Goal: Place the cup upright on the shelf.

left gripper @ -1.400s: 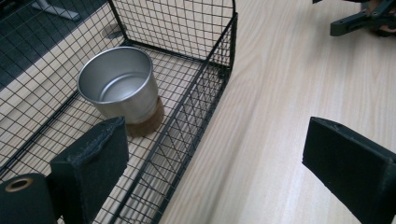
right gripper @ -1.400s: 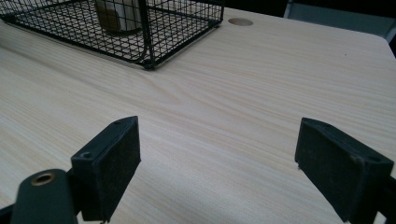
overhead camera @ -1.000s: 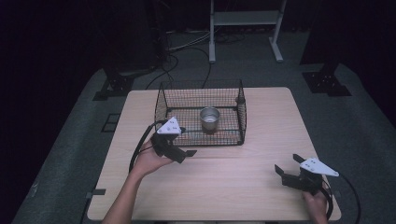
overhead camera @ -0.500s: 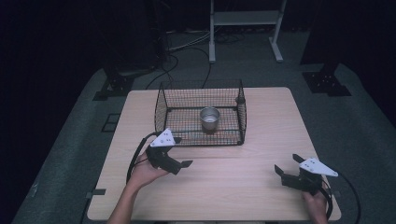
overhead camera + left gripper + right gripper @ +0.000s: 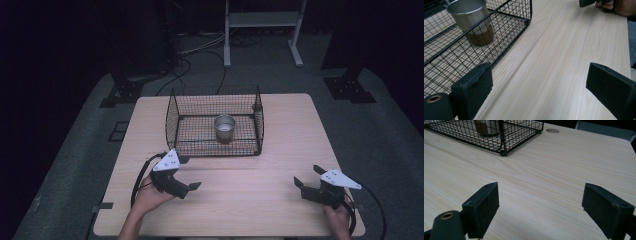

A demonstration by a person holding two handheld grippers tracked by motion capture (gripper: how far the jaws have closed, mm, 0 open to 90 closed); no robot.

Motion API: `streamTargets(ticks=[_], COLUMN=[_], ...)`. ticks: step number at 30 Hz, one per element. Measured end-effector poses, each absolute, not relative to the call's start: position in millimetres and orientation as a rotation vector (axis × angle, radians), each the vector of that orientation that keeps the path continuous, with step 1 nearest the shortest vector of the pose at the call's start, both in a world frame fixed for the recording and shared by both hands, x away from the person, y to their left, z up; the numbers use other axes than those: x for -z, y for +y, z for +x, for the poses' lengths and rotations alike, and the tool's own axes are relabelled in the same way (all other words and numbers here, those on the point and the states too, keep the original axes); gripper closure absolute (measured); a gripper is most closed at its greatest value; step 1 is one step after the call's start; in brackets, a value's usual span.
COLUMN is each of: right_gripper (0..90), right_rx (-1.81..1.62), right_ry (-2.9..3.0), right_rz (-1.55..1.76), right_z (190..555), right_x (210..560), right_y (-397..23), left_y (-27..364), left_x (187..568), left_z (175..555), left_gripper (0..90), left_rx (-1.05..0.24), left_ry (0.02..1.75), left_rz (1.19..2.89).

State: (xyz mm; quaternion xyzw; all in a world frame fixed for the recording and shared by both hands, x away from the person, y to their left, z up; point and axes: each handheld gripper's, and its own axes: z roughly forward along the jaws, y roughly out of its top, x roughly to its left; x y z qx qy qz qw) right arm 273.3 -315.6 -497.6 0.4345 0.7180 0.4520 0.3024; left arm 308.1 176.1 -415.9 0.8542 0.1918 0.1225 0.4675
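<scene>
cup stands inside wire basket

MOVE | I drew my left gripper back from the black wire-mesh basket toward my table edge | jaws apart, empty

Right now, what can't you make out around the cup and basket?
- Metal cup: its inside is hidden by its own wall in the left gripper view; too small to tell in the high view.
- Cup in the right gripper view: top cut off by the frame edge, mesh in front.
- Wire basket: far side cut off by the frame edge in the left gripper view.
</scene>
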Motion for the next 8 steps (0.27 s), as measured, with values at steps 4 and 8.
streamTargets(ticks=[4,8], right_gripper=[13.5,13.5], right_rx=[-1.196,-1.194], right_ry=[1.906,1.913], right_rz=[1.150,1.148], right_z=[273,274], right_x=[498,498], right_y=[-315,-315], left_y=[181,189], left_x=[421,436], left_z=[297,285], left_gripper=[6.2,6.2], left_rx=[-0.345,-0.337], left_ry=[0.491,0.525], left_rz=[2.041,1.951])
